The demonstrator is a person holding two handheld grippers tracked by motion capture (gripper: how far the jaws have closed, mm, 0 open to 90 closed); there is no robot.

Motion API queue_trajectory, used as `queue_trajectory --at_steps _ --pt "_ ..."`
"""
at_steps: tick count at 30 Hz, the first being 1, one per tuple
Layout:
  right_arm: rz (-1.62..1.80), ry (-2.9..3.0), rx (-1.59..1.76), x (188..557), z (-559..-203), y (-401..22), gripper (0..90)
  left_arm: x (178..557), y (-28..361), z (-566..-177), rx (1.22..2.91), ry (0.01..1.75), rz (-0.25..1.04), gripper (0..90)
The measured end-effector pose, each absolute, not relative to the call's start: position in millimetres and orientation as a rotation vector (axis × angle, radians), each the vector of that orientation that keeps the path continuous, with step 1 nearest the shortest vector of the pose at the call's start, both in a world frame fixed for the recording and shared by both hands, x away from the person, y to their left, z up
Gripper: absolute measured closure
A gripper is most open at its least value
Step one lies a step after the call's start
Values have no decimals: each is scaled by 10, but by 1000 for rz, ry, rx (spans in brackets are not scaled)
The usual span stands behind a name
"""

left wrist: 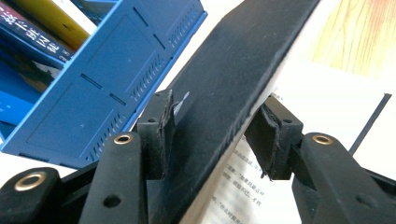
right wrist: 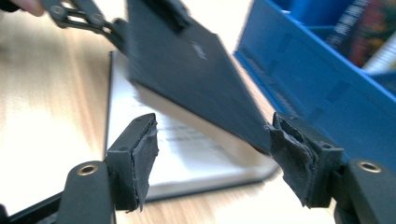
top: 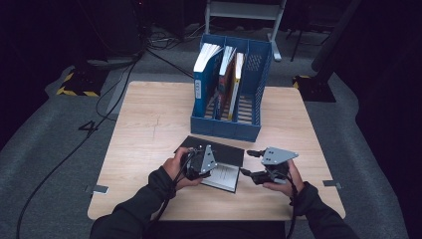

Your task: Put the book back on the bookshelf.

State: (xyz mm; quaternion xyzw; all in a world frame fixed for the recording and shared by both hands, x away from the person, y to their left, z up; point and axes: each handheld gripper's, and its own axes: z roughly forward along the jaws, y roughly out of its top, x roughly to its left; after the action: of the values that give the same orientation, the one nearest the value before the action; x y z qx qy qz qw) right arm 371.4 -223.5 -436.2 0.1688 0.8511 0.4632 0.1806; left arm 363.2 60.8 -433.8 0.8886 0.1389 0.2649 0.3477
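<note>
High view – black book (top: 219, 152), spine leftward, cover half-lifted

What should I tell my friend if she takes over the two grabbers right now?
Left gripper: its jaws straddle the lifted black cover and top pages of the open book; whether the pads press on it cannot be told.
Right gripper: open, holding nothing, just right of the book.
The book lies on the wooden table in front of the blue file rack, which already holds three books upright in its left slots.
Done: the cover is raised off the printed pages.
Left, probably: close the book, stand it up and slide it into a free slot on the rack's right side.
</note>
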Motion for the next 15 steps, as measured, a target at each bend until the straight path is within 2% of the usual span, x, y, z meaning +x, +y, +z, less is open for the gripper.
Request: queue_trajectory --at_steps 6,15 --pt "1290 2380 647 3851 -4436 -2545 325 3673 677 -4308 2253 402 640 540" --pt "1212 2457 731 3968 -4604 -2587 322 3763 895 -4227 2135 508 537 541"
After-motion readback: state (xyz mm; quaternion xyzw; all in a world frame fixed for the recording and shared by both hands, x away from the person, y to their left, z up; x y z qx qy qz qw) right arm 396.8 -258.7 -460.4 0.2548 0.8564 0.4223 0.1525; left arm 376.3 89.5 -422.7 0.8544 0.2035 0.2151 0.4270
